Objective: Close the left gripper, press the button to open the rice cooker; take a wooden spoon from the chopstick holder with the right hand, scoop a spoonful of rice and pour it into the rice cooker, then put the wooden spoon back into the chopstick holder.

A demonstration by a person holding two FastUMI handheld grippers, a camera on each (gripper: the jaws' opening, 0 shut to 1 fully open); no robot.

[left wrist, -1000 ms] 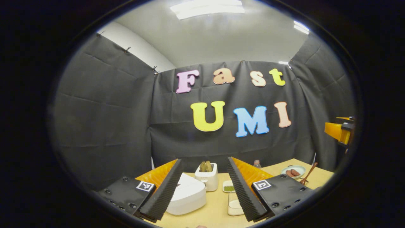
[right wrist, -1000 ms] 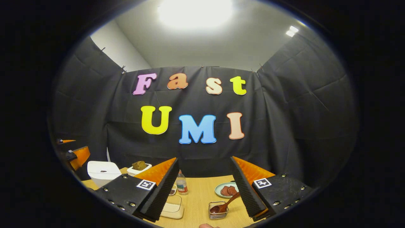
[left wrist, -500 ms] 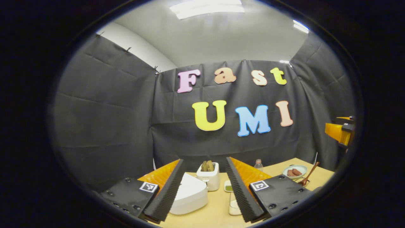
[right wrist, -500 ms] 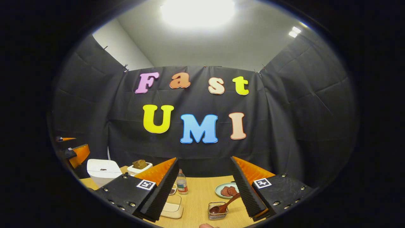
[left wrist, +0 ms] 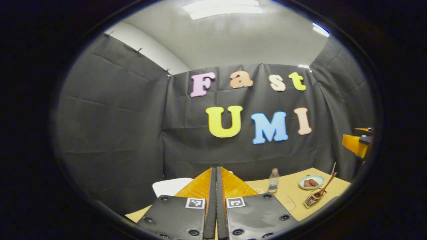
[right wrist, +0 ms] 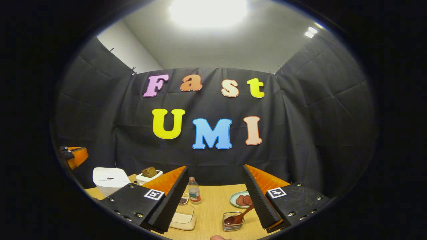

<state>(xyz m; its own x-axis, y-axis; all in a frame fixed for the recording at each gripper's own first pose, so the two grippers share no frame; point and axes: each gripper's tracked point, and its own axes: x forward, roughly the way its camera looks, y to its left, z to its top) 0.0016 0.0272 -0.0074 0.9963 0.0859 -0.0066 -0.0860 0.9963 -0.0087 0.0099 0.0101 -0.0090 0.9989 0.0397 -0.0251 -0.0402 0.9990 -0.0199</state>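
Note:
The white rice cooker (left wrist: 170, 186) stands with its lid down on the wooden table, just left of and behind my left gripper (left wrist: 216, 169), whose fingers are shut together on nothing. In the right gripper view the rice cooker (right wrist: 108, 180) is at the far left, with the left gripper (right wrist: 75, 156) hovering above it. A wooden spoon (right wrist: 238, 216) leans in the wire chopstick holder (right wrist: 233, 223), just left of the right finger of my open right gripper (right wrist: 215, 170). A flat box of rice (right wrist: 182, 216) lies by its left finger.
A toaster with bread (right wrist: 148, 175), a small bottle (right wrist: 194, 195), a little dish (right wrist: 182, 200) and a plate of brown food (right wrist: 242, 199) stand on the table (right wrist: 213, 206). Black cloth walls close the booth on three sides.
My left gripper's fingers have gone from wide apart to pressed together, and its view has shifted so the rice cooker now lies to their left. The right gripper has hardly moved.

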